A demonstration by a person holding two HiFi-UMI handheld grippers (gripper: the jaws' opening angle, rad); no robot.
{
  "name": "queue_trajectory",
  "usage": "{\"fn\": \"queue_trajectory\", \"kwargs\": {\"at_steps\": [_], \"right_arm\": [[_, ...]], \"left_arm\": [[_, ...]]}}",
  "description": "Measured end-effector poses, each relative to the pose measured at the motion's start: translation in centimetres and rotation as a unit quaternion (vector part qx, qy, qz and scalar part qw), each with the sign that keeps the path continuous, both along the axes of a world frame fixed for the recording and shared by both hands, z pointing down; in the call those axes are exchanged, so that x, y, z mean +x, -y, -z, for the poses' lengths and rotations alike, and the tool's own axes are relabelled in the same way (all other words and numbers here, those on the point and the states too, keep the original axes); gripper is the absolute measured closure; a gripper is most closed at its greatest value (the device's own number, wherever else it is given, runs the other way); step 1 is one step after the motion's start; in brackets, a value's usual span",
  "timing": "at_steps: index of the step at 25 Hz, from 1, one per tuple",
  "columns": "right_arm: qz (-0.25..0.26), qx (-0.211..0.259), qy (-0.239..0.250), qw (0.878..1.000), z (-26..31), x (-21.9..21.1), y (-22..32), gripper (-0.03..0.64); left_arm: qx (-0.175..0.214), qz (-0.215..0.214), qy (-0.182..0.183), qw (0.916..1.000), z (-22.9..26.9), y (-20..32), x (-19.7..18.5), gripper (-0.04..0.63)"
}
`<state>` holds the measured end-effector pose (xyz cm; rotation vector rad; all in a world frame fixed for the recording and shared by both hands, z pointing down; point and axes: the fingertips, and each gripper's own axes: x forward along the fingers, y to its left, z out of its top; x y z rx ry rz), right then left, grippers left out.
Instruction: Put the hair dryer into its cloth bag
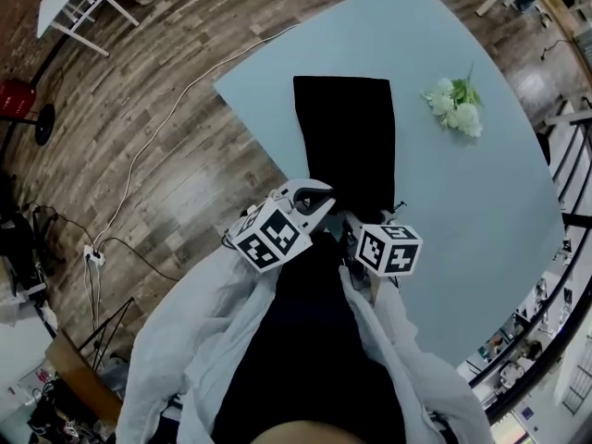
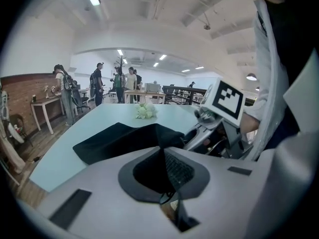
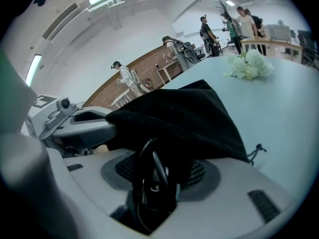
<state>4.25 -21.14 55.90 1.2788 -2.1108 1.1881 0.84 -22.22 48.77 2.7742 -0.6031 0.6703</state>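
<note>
Lengthwise on the pale blue bench (image 1: 481, 202) lay the black cloth bag (image 1: 344, 137), flat over most of its length, with its near end lifted at the bench's edge. The left claw (image 2: 162, 151) was closed narrow, pinching a fold of that raised edge so that the cloth stood up in a peak between its pads. The right claw (image 3: 159, 158) stood about half wide, gripping a black body with a loop of cable, evidently the hair dryer (image 3: 149, 183). The bag's cloth draped over the dryer's front, so how far in it sat could not be told. A thin drawstring (image 3: 255, 151) trailed from the bag's mouth onto the bench.

Both claws met side by side at the bag's opening, almost touching. A small bunch of white flowers (image 1: 456, 107) lay on the bench well to the right of the bag, clear of it. Beyond the bench a white cable (image 1: 139, 155) ran across the wooden floor (image 1: 185, 54), and several people (image 2: 98, 83) stood far off in the room.
</note>
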Motion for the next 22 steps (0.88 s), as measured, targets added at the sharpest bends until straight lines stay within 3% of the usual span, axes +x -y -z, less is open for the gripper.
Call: {"fn": "queue_trajectory", "kwargs": {"at_steps": [4, 10, 16, 22], "right_arm": [[-0.010, -0.002, 0.013, 1.000, -0.6, -0.4, 2.0, 0.405], [-0.045, 0.005, 0.057, 0.997, -0.4, -1.5, 5.0, 0.405], [-0.139, 0.022, 0.129, 0.982, 0.1, -1.4, 7.7, 0.406], [-0.188, 0.062, 0.129, 0.972, 0.4, -0.9, 10.0, 0.407]], "left_arm": [[-0.018, -0.009, -0.009, 0.9998, 0.3, -0.9, 0.3, 0.572], [-0.039, -0.005, 0.011, 0.9992, -0.6, -1.7, -1.3, 0.572], [-0.060, 0.000, 0.006, 0.9982, -0.7, -3.0, -2.3, 0.572], [-0.075, -0.001, -0.001, 0.9972, -0.8, -4.3, -2.6, 0.572]]}}
